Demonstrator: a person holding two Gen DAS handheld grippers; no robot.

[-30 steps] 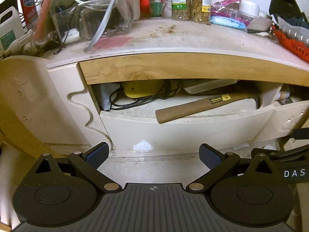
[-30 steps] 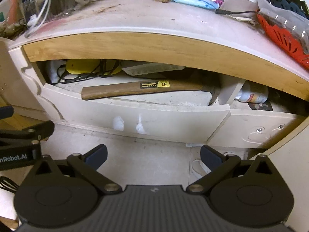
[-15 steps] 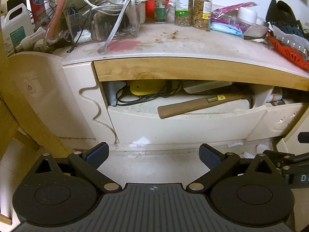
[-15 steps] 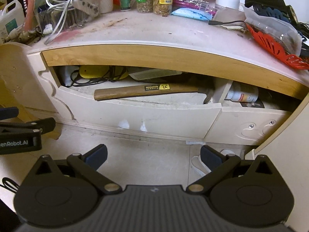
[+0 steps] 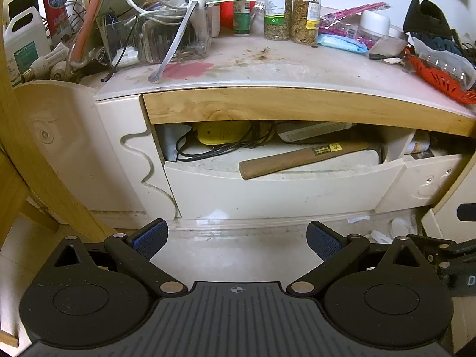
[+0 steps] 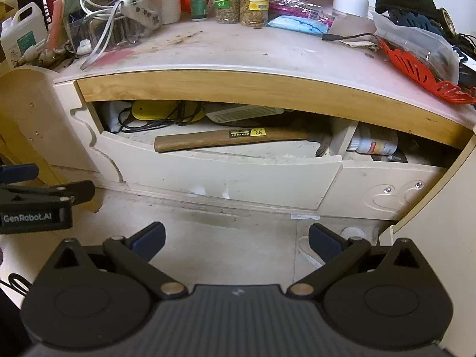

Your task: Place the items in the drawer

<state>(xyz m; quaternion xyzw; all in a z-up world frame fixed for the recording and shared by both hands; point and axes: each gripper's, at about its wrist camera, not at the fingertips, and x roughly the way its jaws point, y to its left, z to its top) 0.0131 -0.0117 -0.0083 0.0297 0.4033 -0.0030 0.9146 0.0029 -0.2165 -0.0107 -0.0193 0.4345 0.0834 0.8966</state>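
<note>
Hovering empty over the floor, left gripper and right gripper both spread wide, well short of the open drawer. Hammer lying inside, handle leftward, just beside black cables.

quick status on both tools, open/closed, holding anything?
Left tool: open, holding nothing.
Right tool: open, holding nothing.
</note>
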